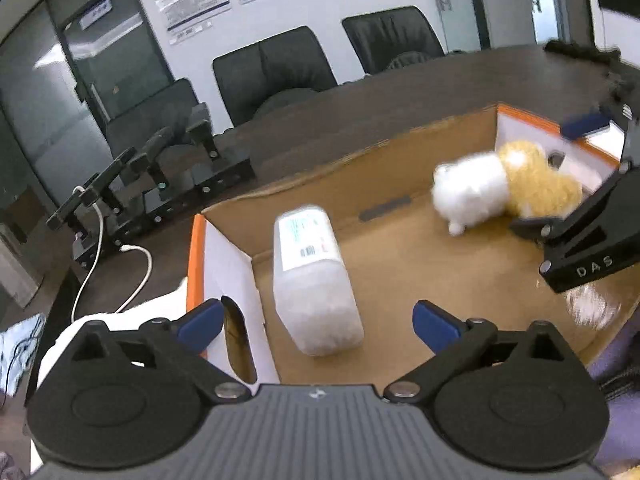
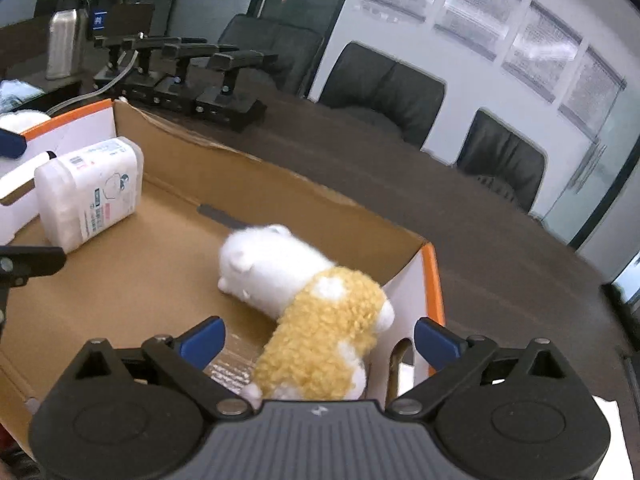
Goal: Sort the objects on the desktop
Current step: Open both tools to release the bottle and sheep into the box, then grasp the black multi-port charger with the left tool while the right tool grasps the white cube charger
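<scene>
Box: shallow corrugated cardboard box point(image 1: 400, 264), brown inside, white outer panels with orange edging, oval hand-hole in each end wall; it sits on a dark wood-grain table point(image 2: 500, 216).
Container: translucent white plastic container point(image 1: 314, 280), rectangular with rounded corners, printed label on top, lying on its side on the box floor near the left end wall.
Plush: 2-tone plush toy point(image 2: 308, 312), smooth white front, curly yellow-tan back, lying near the right end wall.
Left gripper point(image 1: 318, 324): blue-padded fingers spread wide, holding nothing; the container lies between and just ahead of them.
Right gripper point(image 2: 318, 340): fingers apart, empty, straddling the plush's tan half; contact unclear.
Background: 4 black stands point(image 2: 180, 76), black leather chairs point(image 2: 384, 84).
</scene>
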A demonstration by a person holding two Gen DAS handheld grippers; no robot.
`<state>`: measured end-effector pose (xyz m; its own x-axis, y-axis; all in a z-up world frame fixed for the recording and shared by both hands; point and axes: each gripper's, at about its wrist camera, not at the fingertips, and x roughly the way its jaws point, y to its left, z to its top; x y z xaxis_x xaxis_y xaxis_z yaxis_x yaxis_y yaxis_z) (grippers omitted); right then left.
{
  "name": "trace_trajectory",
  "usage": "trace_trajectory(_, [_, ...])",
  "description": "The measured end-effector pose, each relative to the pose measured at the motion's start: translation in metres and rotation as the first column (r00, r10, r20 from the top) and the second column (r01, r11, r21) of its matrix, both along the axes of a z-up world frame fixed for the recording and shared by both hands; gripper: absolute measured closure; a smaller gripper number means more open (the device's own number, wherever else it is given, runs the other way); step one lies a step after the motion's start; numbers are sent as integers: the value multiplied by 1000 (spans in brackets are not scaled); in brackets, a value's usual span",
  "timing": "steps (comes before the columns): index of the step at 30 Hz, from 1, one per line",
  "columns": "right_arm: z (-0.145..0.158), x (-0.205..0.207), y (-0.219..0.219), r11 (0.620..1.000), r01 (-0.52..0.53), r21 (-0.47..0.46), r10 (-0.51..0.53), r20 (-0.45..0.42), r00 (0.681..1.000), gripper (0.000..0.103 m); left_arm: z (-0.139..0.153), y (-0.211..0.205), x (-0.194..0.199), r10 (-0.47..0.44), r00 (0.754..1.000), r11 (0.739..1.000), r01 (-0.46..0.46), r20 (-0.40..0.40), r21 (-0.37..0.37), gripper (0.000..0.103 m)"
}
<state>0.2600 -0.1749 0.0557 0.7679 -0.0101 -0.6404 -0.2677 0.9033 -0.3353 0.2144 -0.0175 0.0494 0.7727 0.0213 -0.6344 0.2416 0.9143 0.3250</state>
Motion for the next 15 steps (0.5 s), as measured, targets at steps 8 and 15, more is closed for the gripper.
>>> trace_trajectory(8, [18,-12,-4,999,10,-44,-2,179,984,1,23,26,-12,40,997,985,-51,-73,-164,0])
trace_trajectory(15, [54,-53,-53,947,-42,318,39,16,999,0,40,36,-65,62,991,944,-96,-115,-316,0])
